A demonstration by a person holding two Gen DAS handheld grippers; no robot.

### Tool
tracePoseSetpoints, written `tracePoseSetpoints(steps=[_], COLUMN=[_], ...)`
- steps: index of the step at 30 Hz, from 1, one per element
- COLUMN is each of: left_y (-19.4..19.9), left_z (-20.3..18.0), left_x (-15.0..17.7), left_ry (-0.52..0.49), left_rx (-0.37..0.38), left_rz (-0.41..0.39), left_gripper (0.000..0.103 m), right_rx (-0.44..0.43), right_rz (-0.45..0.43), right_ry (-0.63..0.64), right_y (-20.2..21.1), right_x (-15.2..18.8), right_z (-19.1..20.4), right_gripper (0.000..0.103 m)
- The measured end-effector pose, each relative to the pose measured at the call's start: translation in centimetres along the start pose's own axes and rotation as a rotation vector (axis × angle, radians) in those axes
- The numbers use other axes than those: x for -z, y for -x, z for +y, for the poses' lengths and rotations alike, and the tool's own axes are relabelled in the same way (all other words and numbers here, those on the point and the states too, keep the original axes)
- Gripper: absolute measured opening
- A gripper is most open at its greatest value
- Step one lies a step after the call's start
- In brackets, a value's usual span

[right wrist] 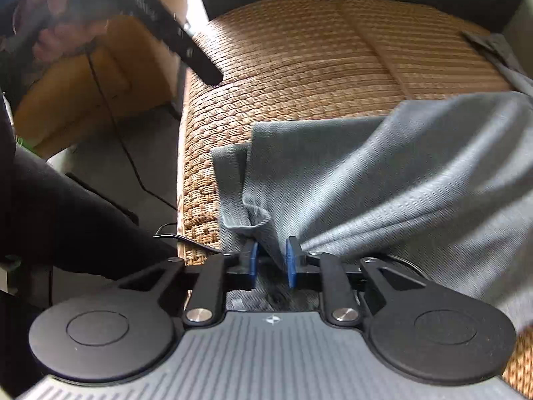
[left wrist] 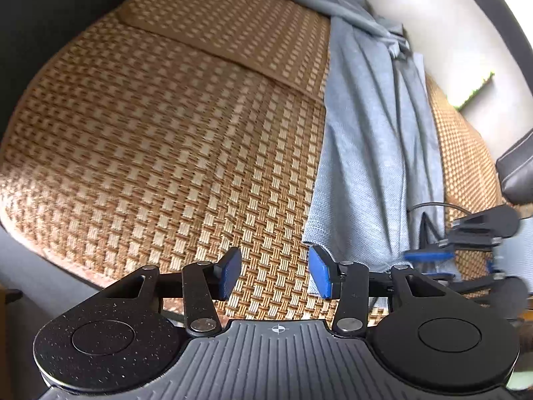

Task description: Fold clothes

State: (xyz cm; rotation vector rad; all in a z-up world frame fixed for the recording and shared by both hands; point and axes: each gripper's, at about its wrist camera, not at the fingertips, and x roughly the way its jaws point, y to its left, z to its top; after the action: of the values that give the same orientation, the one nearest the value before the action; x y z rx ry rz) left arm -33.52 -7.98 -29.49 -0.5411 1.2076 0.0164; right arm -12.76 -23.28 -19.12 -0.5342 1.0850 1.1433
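A grey-blue garment [left wrist: 369, 153] lies stretched in a long strip along the right side of a woven mat [left wrist: 166, 140]. My left gripper [left wrist: 274, 275] is open and empty, low over the mat just left of the garment's near corner. My right gripper [right wrist: 271, 261] is shut on a bunched edge of the same garment [right wrist: 383, 173], which rises in folds from its blue pads [right wrist: 291, 260]. It also shows in the left wrist view [left wrist: 466, 236], at the garment's near end.
The woven mat [right wrist: 316, 56] covers a dark sofa seat and has a seam across it. The person's hand holds the left gripper's handle [right wrist: 160, 20] at upper left. A brown cardboard box [right wrist: 83, 100] and a black cable [right wrist: 133, 166] are on the floor left of the sofa.
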Motion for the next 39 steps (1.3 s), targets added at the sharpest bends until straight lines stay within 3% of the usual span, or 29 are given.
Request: tracePoseSetpoints(steps=[2, 9, 13, 14, 15, 16, 17, 24, 31, 32, 34, 37, 39], left_y=[-0.7, -3.0, -4.4, -4.8, -5.3, -5.5, -5.7, -1.8, -3.3, -2.9, -1.5, 0.5, 1.9], left_z=[-0.5, -2.9, -2.7, -2.6, -2.4, -2.2, -2.1, -2.9, -1.9, -2.1, -2.6, -3.5, -4.1], left_x=[-0.4, -2.1, -2.8, -2.9, -3.0, -2.9, -2.8, -0.1, 2.0, 1.7, 0.7, -0.8, -2.3], left_ry=[-0.004, -0.083, -0.039, -0.025, -0.010, 0.007, 0.023, 0.016, 0.049, 0.046, 0.046, 0.046, 0.055], left_rx=[0.011, 0.056, 0.066, 0.065, 0.067, 0.068, 0.068, 0.089, 0.004, -0.007, -0.020, -0.038, -0.056], left_rz=[0.000, 0.030, 0.044, 0.052, 0.066, 0.076, 0.083, 0.053, 0.130, 0.123, 0.087, 0.033, -0.018], left_gripper=[0.061, 0.061, 0.059, 0.053, 0.017, 0.000, 0.000, 0.000, 0.000, 0.005, 0.024, 0.031, 0.060], right_rx=[0.012, 0.074, 0.140, 0.150, 0.160, 0.168, 0.173, 0.195, 0.194, 0.196, 0.203, 0.220, 0.232], right_rz=[-0.027, -0.133, -0.147, -0.153, -0.159, -0.167, -0.183, -0.310, -0.350, -0.350, -0.353, -0.401, -0.443], right_ry=[-0.050, -0.309, -0.493, -0.535, -0.578, -0.615, -0.642, -0.756, -0.813, -0.809, -0.802, -0.789, -0.777], right_y=[2.4, 11.9, 13.1, 12.8, 12.5, 12.3, 12.1, 10.4, 8.7, 8.7, 8.8, 10.2, 11.2], right_x=[0.5, 3.8, 6.0, 6.5, 7.0, 7.4, 7.6, 7.1, 6.3, 6.2, 5.9, 5.5, 5.1], right_z=[0.6, 3.5, 5.0, 5.2, 5.4, 5.6, 5.5, 3.4, 1.5, 1.2, 0.7, -0.8, -2.2], right_gripper=[0.032, 0.045, 0.047, 0.047, 0.047, 0.047, 0.047, 0.047, 0.049, 0.051, 0.052, 0.055, 0.056])
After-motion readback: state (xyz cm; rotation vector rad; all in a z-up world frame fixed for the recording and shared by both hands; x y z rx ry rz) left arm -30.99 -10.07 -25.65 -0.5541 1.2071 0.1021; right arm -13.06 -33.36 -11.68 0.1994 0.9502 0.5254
